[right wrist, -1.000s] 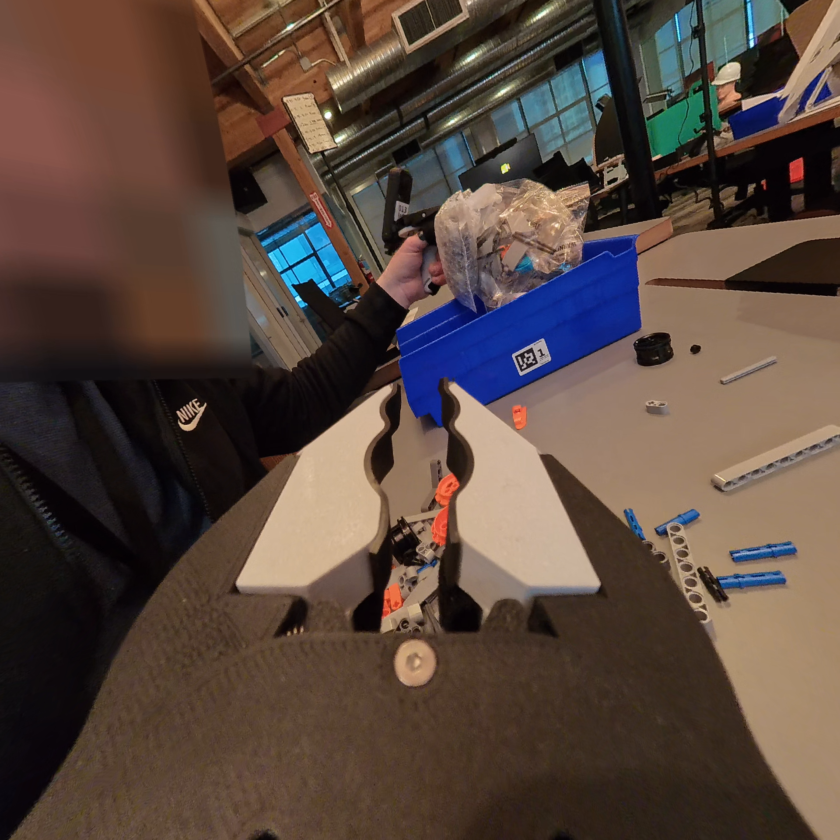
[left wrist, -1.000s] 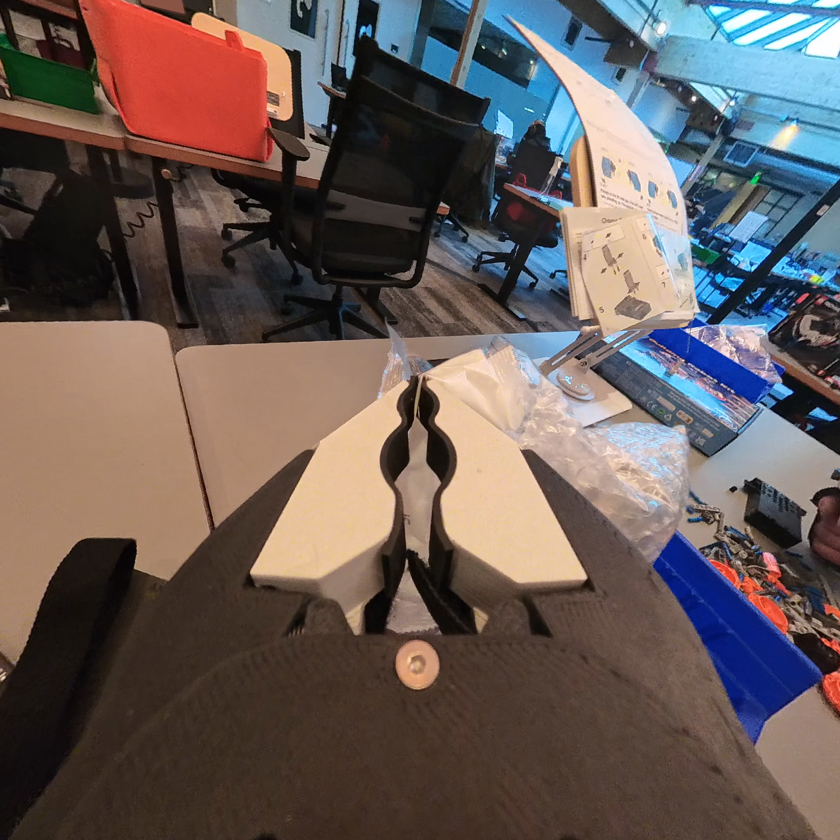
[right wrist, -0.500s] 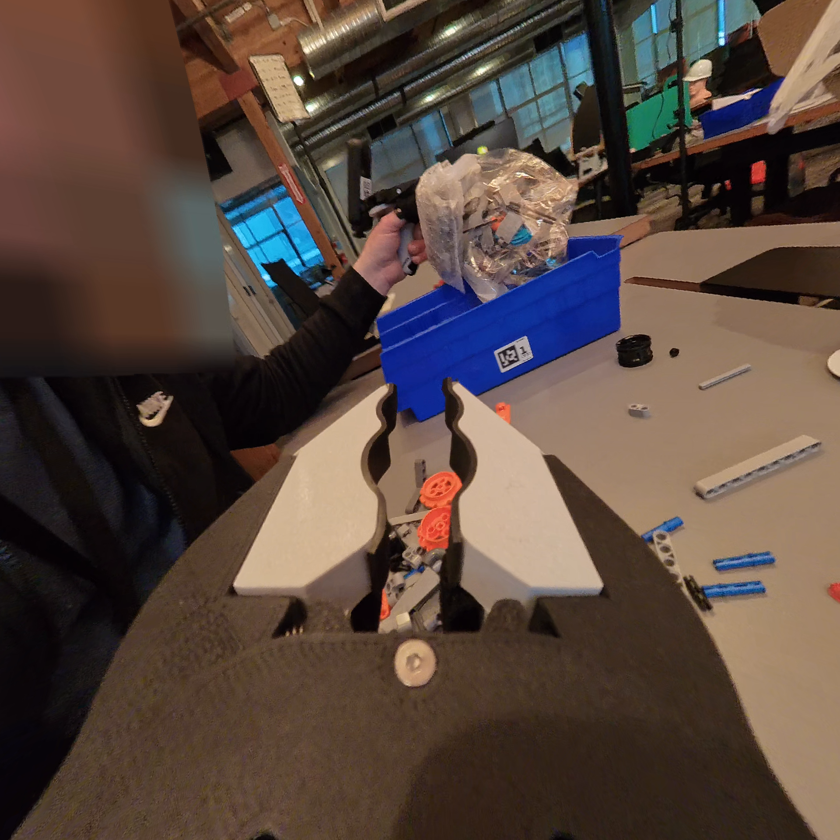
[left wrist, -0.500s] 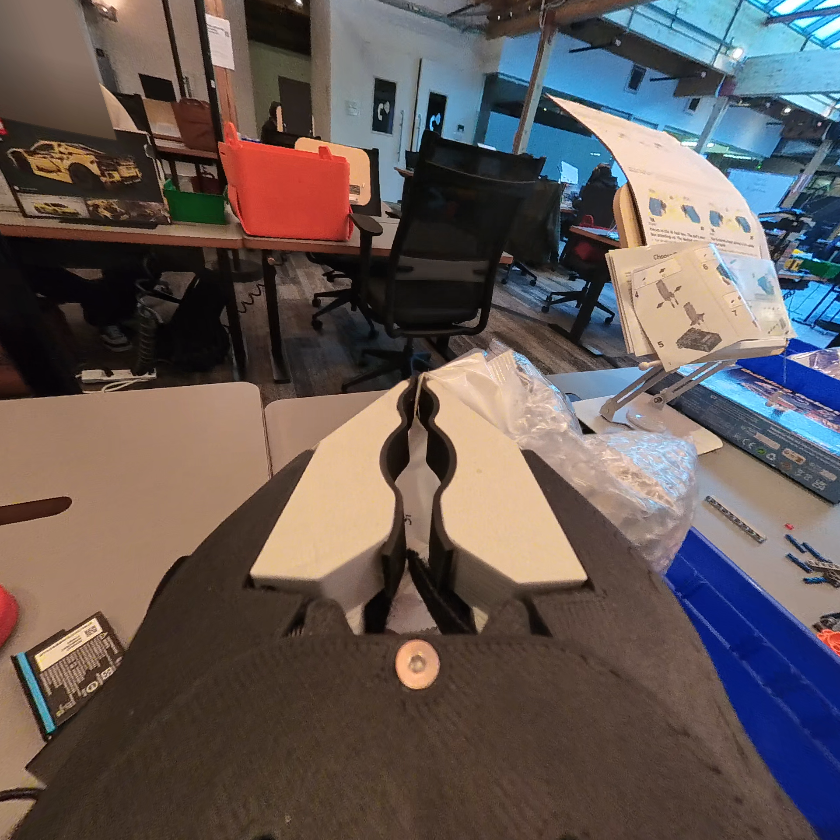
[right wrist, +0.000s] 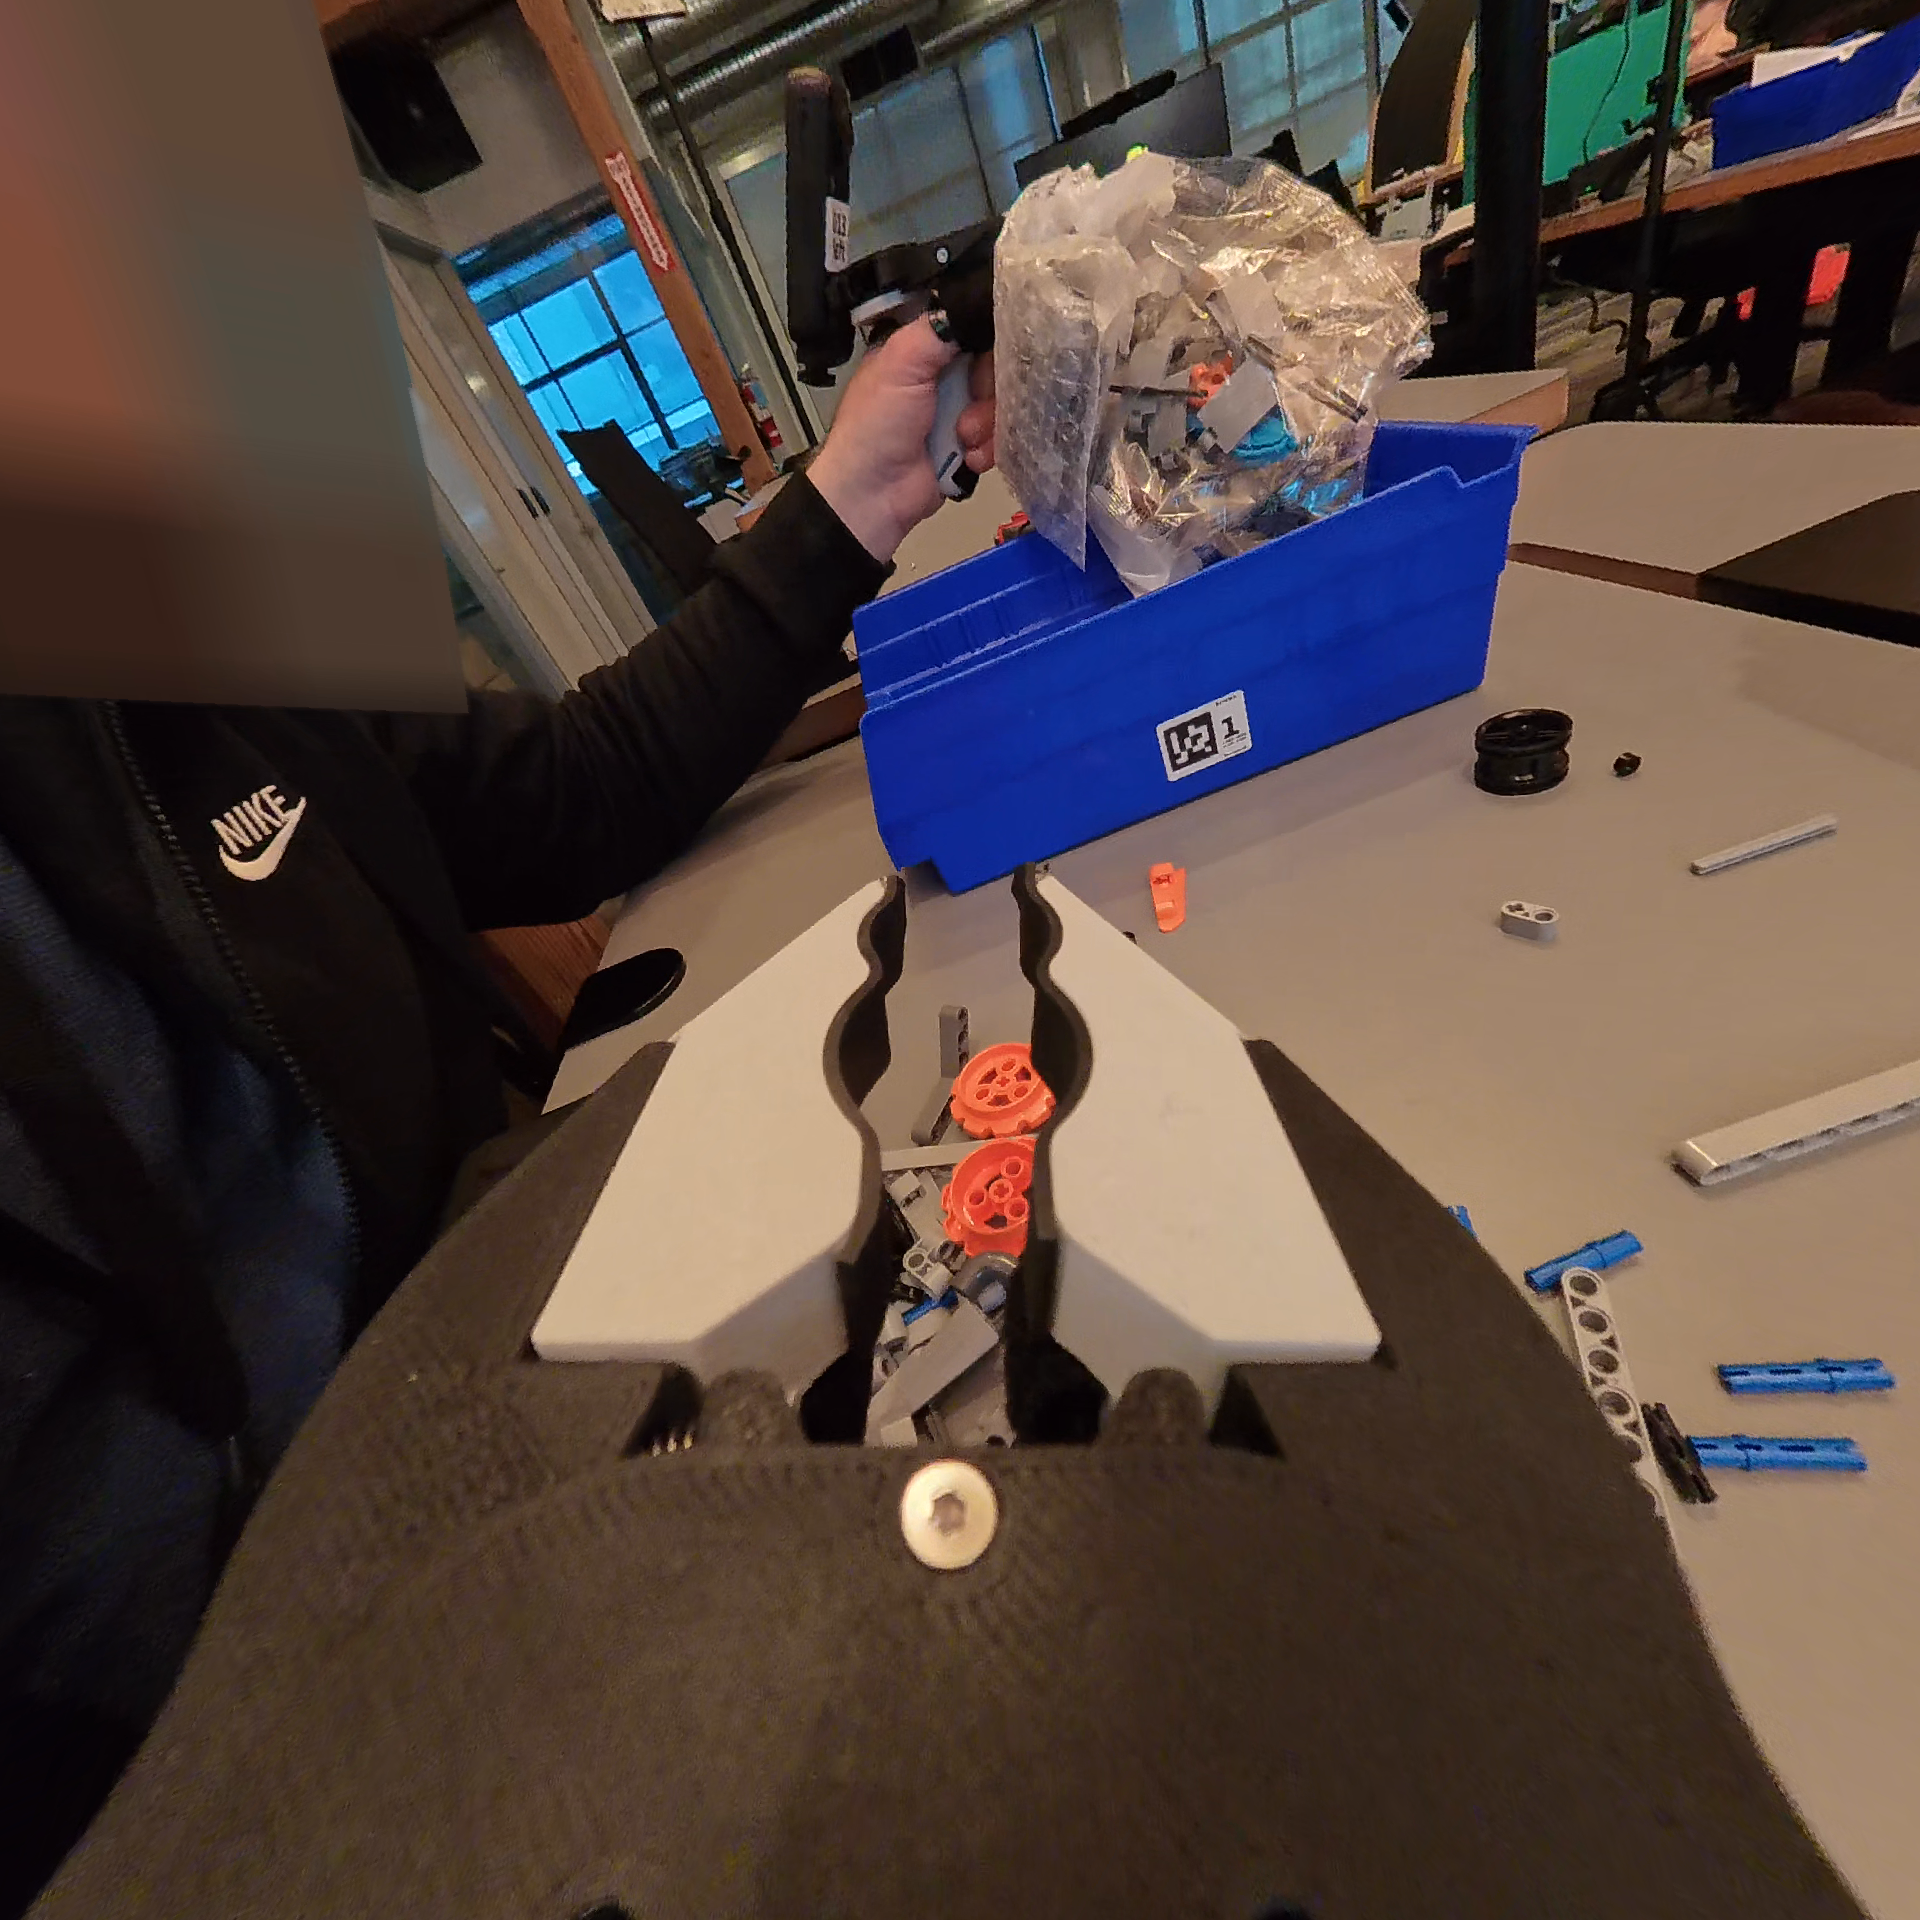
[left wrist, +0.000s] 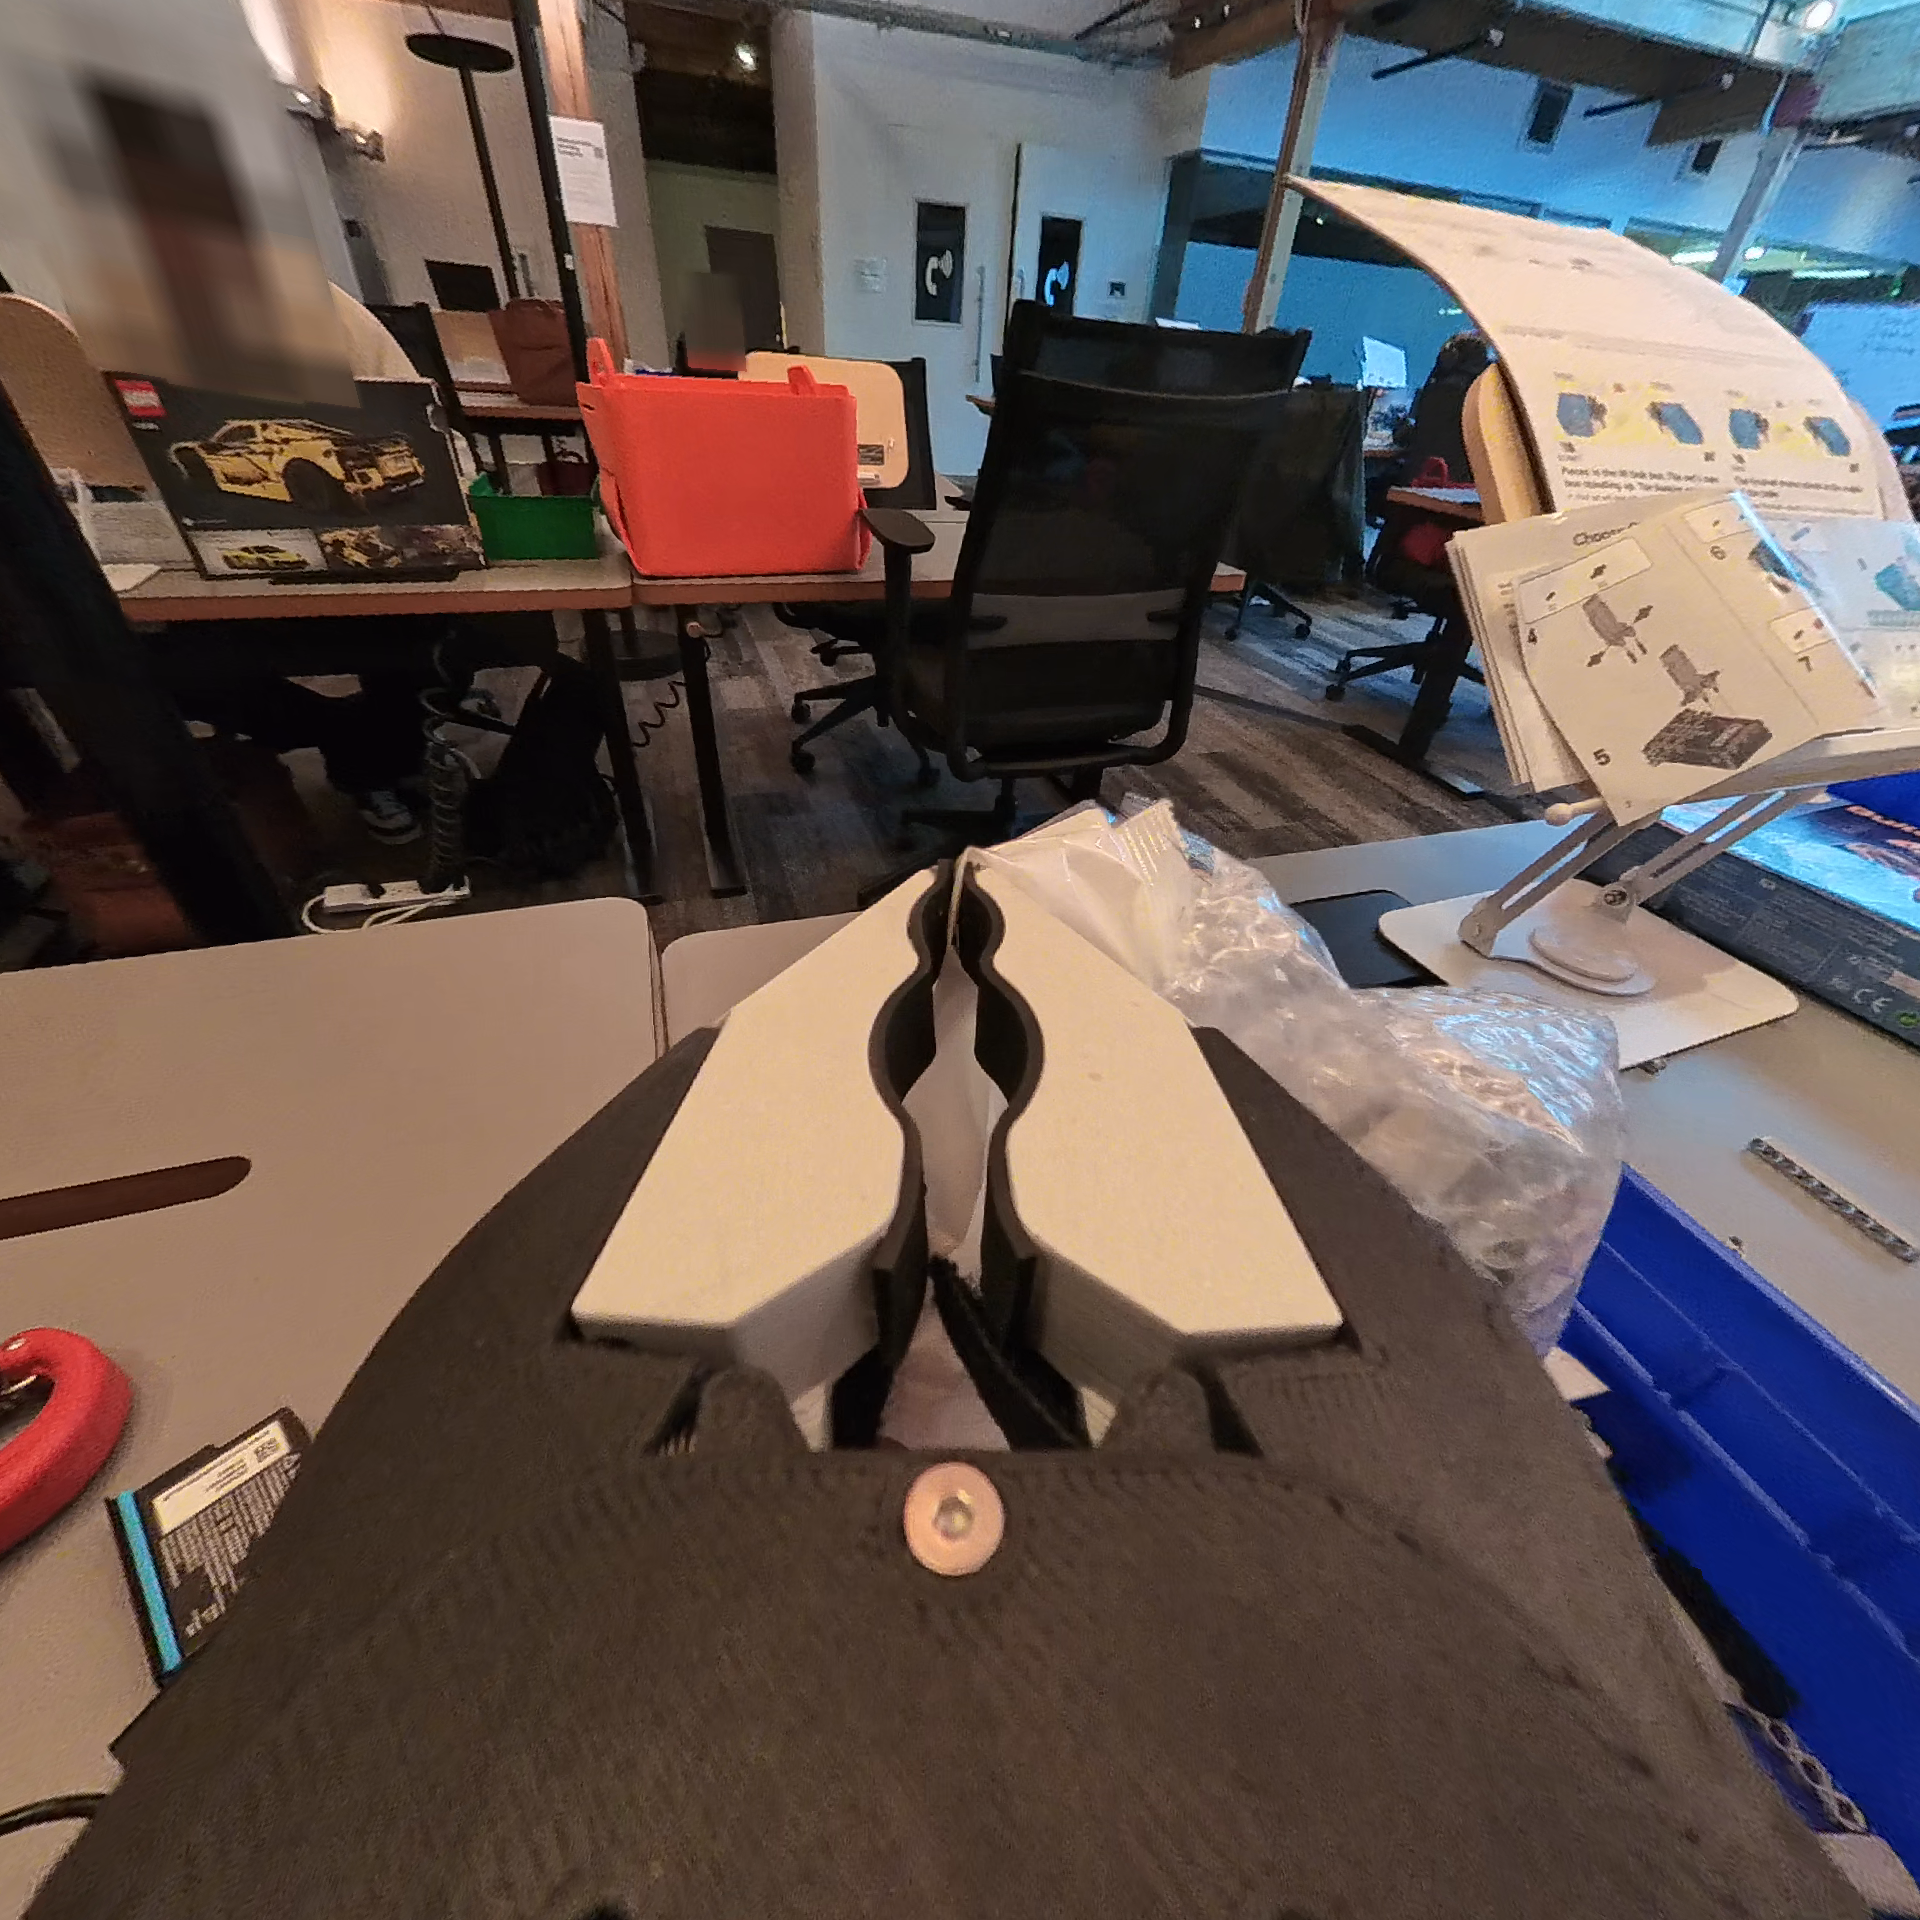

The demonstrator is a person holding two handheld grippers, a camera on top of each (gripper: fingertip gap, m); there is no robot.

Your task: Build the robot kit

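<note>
My left gripper point(left wrist: 956, 894) is shut on the edge of a clear plastic bag point(left wrist: 1382, 1070) full of small building parts. It holds the bag up over a blue bin point(left wrist: 1756, 1382). The right wrist view shows that bag point(right wrist: 1195, 353) hanging above the bin point(right wrist: 1174, 686), with a hand point(right wrist: 894, 436) on the left gripper's handle. My right gripper point(right wrist: 961, 888) is open and empty. It hovers over a pile of loose parts with two orange wheels point(right wrist: 995, 1143) on the grey table point(right wrist: 1403, 1018), near the bin's front wall.
Loose parts lie on the table to the right: blue pins point(right wrist: 1803, 1377), a grey beam point(right wrist: 1808, 1127), a black wheel point(right wrist: 1522, 750). An instruction booklet on a stand point(left wrist: 1683, 665) is at the far right. A red clamp point(left wrist: 52, 1423) and a black card point(left wrist: 208, 1517) lie at left. A black office chair point(left wrist: 1081, 582) stands beyond. Left tips to right tips: about 50 cm. From the right gripper's tips to the grey beam point(right wrist: 1808, 1127) is close to 20 cm.
The left gripper has swung left and tilted up with the bag still in it. The right gripper has drawn a little nearer the bin.
</note>
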